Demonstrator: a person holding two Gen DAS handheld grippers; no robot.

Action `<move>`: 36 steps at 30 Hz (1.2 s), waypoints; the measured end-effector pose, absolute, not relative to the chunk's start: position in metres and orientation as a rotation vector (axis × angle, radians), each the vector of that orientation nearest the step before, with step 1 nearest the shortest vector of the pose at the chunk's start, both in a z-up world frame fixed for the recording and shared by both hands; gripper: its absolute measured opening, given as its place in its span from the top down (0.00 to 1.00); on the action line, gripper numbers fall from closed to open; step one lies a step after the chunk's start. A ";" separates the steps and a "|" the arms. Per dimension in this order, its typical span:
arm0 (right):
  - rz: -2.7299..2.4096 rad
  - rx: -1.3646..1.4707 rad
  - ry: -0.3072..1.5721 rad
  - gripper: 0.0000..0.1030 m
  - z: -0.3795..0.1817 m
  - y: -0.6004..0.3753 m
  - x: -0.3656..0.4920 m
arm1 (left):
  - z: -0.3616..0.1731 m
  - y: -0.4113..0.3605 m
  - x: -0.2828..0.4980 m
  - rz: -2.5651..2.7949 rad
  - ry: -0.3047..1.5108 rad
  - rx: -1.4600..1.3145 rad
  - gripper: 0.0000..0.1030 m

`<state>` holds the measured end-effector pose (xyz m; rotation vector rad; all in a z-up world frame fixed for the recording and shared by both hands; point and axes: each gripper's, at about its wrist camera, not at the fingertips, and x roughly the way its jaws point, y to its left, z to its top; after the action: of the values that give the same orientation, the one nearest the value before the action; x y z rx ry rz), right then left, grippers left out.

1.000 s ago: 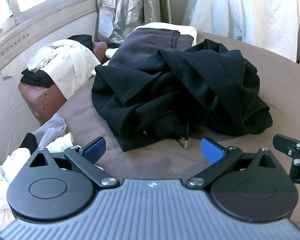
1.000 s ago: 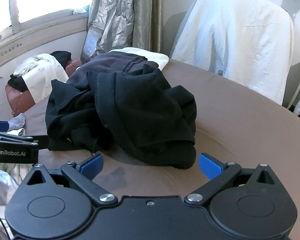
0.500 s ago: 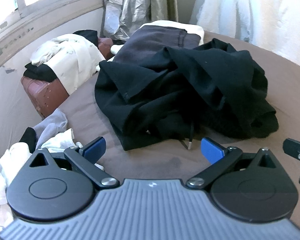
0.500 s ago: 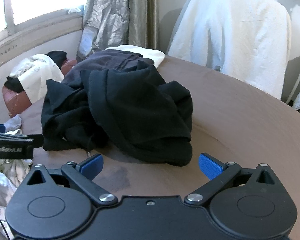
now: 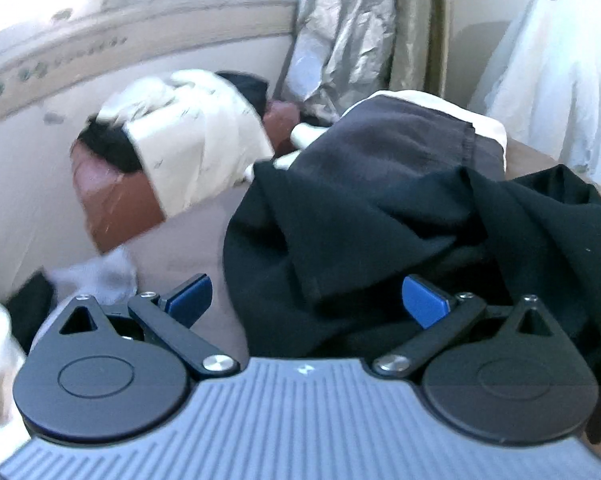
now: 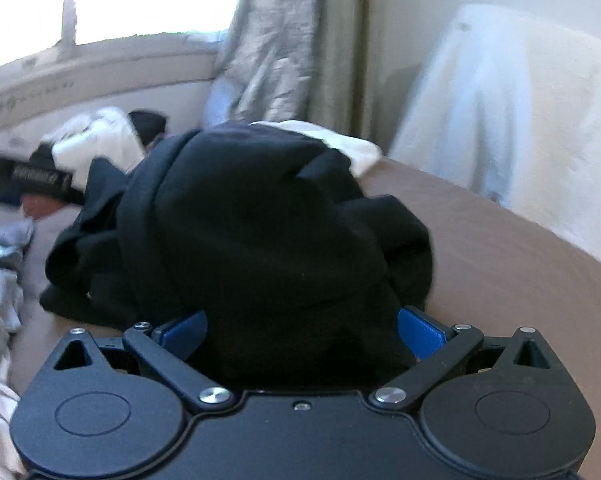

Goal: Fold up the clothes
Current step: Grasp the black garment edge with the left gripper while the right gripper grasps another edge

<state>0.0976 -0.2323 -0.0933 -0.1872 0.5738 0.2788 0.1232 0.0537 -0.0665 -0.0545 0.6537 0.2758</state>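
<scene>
- Two grippers have been brought right up to the crumpled black garment [image 6: 260, 240] within the last second; earlier a strip of bare brown bed cover [image 6: 500, 248] lay between their blue pads and the cloth.
- The left gripper [image 5: 306, 300] is seen wide open, with the garment's near left hem between its pads; nothing is clamped.
- The right gripper [image 6: 302, 328] is likewise wide open, its pads set to either side of the heap's near bulge, unclamped.
- A grasp is judged to be imminent; the garment lies bunched, not folded.
- The garment is found on the cover's left part, near its left edge, against a folded dark grey garment [image 5: 400, 136] toward the far edge.
- No clear heading can be read; its long axis is judged to run roughly left to right.
</scene>
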 end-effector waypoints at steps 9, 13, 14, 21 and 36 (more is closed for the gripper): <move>0.343 -0.201 0.560 0.00 -0.110 -0.210 0.145 | -0.151 0.124 0.153 0.266 0.872 -0.394 0.00; 0.342 -0.169 0.563 0.03 -0.119 -0.199 0.161 | -0.175 0.143 0.150 0.211 0.851 -0.662 0.00; 0.344 -0.180 0.558 0.13 -0.120 -0.194 0.159 | -0.175 0.141 0.151 0.196 0.840 -0.642 0.00; 0.283 -0.169 0.476 0.85 -0.094 -0.177 0.111 | -0.165 0.135 0.144 -0.001 0.776 -0.637 0.72; 0.093 -0.119 0.246 0.96 0.028 -0.251 0.001 | -0.048 0.101 0.070 -0.139 0.603 -0.416 0.85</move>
<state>0.0005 -0.2514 0.0277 -0.1190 0.2462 0.0926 0.0698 0.1013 -0.0483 -0.4163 0.6025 -0.1393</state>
